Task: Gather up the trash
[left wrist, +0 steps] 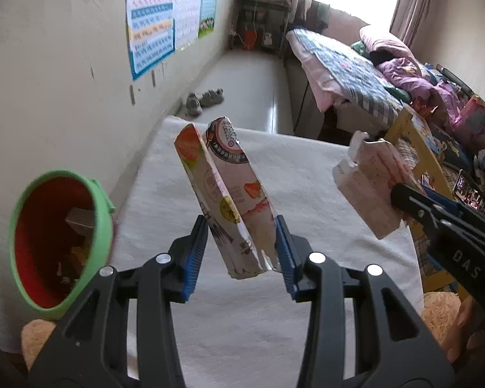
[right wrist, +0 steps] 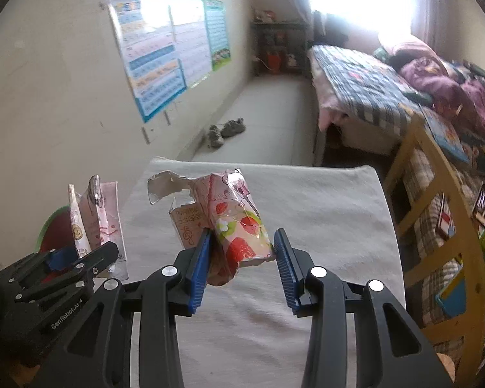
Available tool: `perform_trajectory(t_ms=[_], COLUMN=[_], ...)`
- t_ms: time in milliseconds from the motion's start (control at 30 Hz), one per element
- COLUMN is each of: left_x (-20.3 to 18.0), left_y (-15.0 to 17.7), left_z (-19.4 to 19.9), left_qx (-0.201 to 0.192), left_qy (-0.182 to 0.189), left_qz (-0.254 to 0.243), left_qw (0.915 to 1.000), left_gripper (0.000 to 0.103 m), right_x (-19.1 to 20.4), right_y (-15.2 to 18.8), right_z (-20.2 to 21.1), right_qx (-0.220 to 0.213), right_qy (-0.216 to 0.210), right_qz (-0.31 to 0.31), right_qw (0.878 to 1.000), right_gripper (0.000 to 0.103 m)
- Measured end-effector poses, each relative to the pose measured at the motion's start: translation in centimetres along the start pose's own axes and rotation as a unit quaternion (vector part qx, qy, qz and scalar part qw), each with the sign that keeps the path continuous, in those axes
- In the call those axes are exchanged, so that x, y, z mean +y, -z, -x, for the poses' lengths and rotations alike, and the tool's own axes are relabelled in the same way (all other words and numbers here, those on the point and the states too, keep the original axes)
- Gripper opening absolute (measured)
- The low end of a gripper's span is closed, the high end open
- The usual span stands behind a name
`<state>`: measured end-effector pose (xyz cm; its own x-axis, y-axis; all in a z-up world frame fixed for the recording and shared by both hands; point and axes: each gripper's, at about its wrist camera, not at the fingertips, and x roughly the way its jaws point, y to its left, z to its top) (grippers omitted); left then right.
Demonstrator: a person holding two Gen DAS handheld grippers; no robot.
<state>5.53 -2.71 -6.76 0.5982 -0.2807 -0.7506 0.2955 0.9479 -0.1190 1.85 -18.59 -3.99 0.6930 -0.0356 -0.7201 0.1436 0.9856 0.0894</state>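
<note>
In the left wrist view my left gripper (left wrist: 242, 249) is shut on a flattened strawberry milk carton (left wrist: 223, 194), which sticks up between the blue pads above the white-clothed table (left wrist: 307, 168). A bin (left wrist: 58, 239) with a green rim and red inside stands to the lower left, with some scraps in it. My right gripper (left wrist: 401, 200) comes in from the right, shut on a torn pink carton (left wrist: 368, 190). In the right wrist view my right gripper (right wrist: 242, 258) grips that crumpled strawberry carton (right wrist: 236, 226). The left gripper (right wrist: 84, 252) holds its flat carton (right wrist: 93, 220) over the bin (right wrist: 51, 229).
A wooden shelf (right wrist: 436, 174) full of books stands close to the table's right edge, with a bed (right wrist: 355, 74) behind it. A wall with posters (right wrist: 165, 51) runs along the left. Slippers (right wrist: 226, 132) lie on the floor beyond the table. A tan plush toy (left wrist: 443, 317) sits at the lower right.
</note>
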Motion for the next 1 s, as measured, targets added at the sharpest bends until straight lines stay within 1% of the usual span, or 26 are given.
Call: perform_trajectory(t_ms=[267,467,567,633,700,800,833,867,900,933,967,1000], left_x=[2.4,4.2,5.1,5.7,6.3,6.8,7.0,7.2,7.3,7.3,7.3,7.4], left_y=[0.4,0.9,1.3,1.6,1.7,2.1,2.2,2.2,2.3,2.3,2.3,2.2], left_z=[2.4,3.0,3.1,3.3,3.6,3.8,3.8,3.7,3.6,3.5,3.4,3.4], left_qx=[-0.025,-0.03,-0.027,-0.027,-0.027,-0.026,-0.025,-0.023,-0.021,-0.019,-0.019,-0.019], left_qy=[0.002,0.001,0.002,0.001,0.0,-0.002,-0.003,-0.003,-0.003,-0.002,-0.003,-0.003], left_qz=[0.021,0.041,0.049,0.053,0.057,0.064,0.066,0.069,0.07,0.071,0.071,0.071], left_qw=[0.9995,0.9987,0.9984,0.9983,0.998,0.9976,0.9975,0.9973,0.9973,0.9973,0.9973,0.9973], left_gripper=[0.04,0.04,0.04,0.04,0.04,0.04,0.04,0.04,0.04,0.04,0.04,0.04], right_x=[3.4,5.0,5.1,3.9,1.8,-1.0,-1.7,-2.2,-2.7,-2.7,-2.7,-2.4], right_y=[-0.4,-0.5,-0.4,-0.3,0.1,1.5,2.1,2.7,3.5,4.0,4.6,5.2], right_z=[1.9,2.5,1.8,0.8,-0.9,-3.9,-4.7,-5.7,-6.4,-6.7,-6.9,-7.2], right_qx=[-0.02,-0.026,-0.018,-0.002,0.031,0.082,0.1,0.124,0.142,0.153,0.164,0.177], right_qy=[-0.002,-0.003,0.001,0.002,0.006,0.029,0.028,0.022,0.016,0.014,0.009,0.001], right_qz=[0.038,0.054,0.064,0.047,0.023,-0.004,-0.011,-0.016,-0.021,-0.02,-0.012,0.005], right_qw=[0.999,0.998,0.998,0.999,0.999,0.996,0.995,0.992,0.989,0.988,0.986,0.984], right_gripper=[0.037,0.035,0.035,0.036,0.039,0.045,0.051,0.053,0.053,0.055,0.061,0.064])
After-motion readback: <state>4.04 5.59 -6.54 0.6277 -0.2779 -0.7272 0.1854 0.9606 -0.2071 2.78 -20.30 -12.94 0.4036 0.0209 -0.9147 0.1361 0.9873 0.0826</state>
